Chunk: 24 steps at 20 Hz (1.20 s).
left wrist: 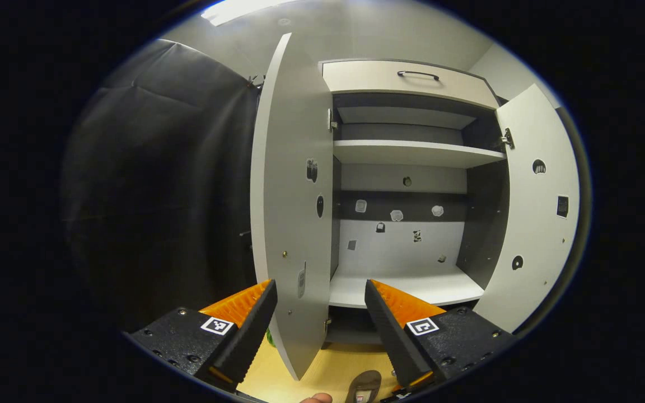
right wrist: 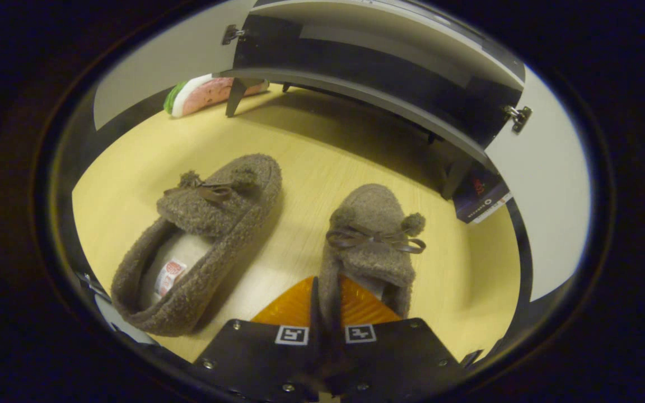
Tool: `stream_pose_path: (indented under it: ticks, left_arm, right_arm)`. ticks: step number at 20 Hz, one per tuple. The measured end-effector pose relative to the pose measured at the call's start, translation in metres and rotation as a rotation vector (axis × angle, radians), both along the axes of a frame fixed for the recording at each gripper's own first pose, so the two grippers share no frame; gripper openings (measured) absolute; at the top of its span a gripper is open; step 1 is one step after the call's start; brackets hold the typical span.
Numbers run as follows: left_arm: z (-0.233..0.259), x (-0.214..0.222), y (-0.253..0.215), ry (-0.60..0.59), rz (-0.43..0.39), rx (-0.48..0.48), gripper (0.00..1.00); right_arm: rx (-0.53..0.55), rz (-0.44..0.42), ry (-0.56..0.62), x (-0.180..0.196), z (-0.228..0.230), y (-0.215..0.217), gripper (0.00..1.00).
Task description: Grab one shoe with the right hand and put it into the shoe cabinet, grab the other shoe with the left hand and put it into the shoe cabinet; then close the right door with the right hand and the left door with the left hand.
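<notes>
1. Shoe cabinet point(left wrist: 406, 154) stands open, left door point(left wrist: 291, 224) and right door point(left wrist: 535, 224) both swung wide; shelves inside bare, top drawer with dark handle point(left wrist: 417, 74).
2. Worktop point(right wrist: 300, 145), pale yellow wood, carries both shoes in front of the cabinet base.
3. Left shoe point(right wrist: 199, 240), fuzzy brown slipper with bow, lies free on the worktop, label inside the heel.
4. Right shoe point(right wrist: 370, 246), same kind, lies just beside it, toe toward the cabinet.
5. Right hand-held gripper point(right wrist: 327, 302): fingers closed together, pinching the heel rim of the right shoe.
6. Left hand-held gripper point(left wrist: 322, 308): fingers spread wide, nothing between them, facing the cabinet interior.
7. Pink-and-green item point(right wrist: 210, 95) lies by the cabinet foot.
</notes>
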<state>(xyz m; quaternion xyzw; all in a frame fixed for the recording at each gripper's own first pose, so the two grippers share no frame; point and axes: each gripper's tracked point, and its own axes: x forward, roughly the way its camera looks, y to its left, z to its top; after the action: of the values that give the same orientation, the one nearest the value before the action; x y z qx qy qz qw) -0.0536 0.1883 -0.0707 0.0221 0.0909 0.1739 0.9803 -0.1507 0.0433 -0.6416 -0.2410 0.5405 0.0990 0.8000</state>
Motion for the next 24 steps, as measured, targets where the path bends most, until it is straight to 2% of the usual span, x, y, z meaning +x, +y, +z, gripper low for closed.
stream_pose_path:
  ticks: [3,4,12,15,21,22,24]
  left_arm:
    - [-0.004,0.000,-0.005,0.011,-0.019,-0.003,0.96]
    - [-0.005,-0.001,-0.006,0.015,-0.022,-0.002,0.96]
    - [-0.010,-0.003,-0.016,0.022,-0.046,-0.021,0.96]
    - [-0.014,-0.001,-0.020,0.026,-0.056,-0.030,0.96]
    - [-0.025,0.001,-0.027,0.041,-0.068,-0.045,0.96]
    - [-0.026,0.002,-0.028,0.043,-0.067,-0.048,1.00]
    - [-0.028,0.003,-0.029,0.045,-0.065,-0.049,0.96]
  right_arm:
    - [0.042,-0.040,-0.021,0.005,-0.002,-0.005,0.10]
    - [0.051,-0.053,-0.022,0.005,0.005,-0.004,0.01]
    - [0.172,-0.130,-0.081,0.021,0.055,-0.005,0.00]
    - [0.223,-0.130,-0.147,0.037,0.091,0.002,0.00]
    - [0.336,-0.130,-0.328,0.089,0.192,0.018,0.00]
    - [0.358,-0.128,-0.368,0.101,0.214,0.022,0.00]
    - [0.395,-0.117,-0.440,0.121,0.254,0.028,0.01]
